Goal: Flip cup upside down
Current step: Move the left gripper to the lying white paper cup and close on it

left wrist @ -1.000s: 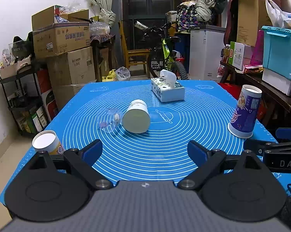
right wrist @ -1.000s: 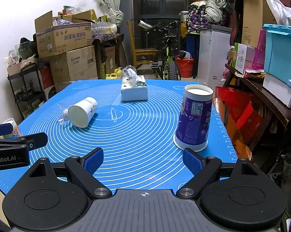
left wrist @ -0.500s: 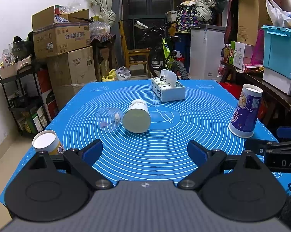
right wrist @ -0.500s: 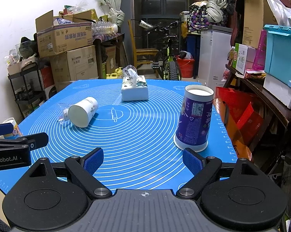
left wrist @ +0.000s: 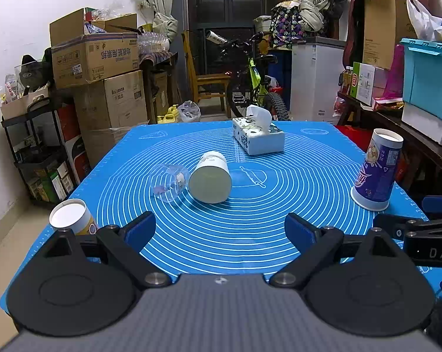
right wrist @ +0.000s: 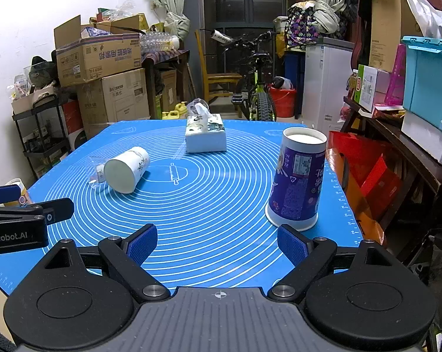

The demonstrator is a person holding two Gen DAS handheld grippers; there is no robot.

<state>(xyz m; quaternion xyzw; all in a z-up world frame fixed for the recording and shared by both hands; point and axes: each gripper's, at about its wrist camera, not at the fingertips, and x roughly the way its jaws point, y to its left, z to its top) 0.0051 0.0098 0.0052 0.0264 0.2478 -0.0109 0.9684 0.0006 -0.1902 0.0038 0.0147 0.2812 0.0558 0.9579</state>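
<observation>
the purple cup (right wrist: 298,179) stands with its wide rim down on the blue mat (right wrist: 209,205) and its small flat end up. it sits near the right edge of the mat, just in front of your right claw (right wrist: 218,245) and a bit to its right. in the left view the same purple cup (left wrist: 376,170) is far over on the right side of the mat.

your right claw is wide open and holds nothing. your left claw (left wrist: 219,230) is wide open too, with nothing in it. both hang over the near edge of the mat.

near the middle of the mat a white cup (left wrist: 210,177) lies on its side. you see one round flat end of it, so you cannot tell what is inside. a clear cup (left wrist: 169,182) lies on its side too, touching the white cup on its left. you can see through it, but what is in it is too small to tell.

a yellow cup (left wrist: 71,217) stands at the near left corner, flat white end up, partly hidden by your left claw.

farther back a tissue box (left wrist: 257,138) sits on the mat, with a white tissue sticking up out of the top.

past the mat, big cardboard boxes (left wrist: 97,55) are stacked on the left. the top one is open and stuffed with things you cannot make out.
</observation>
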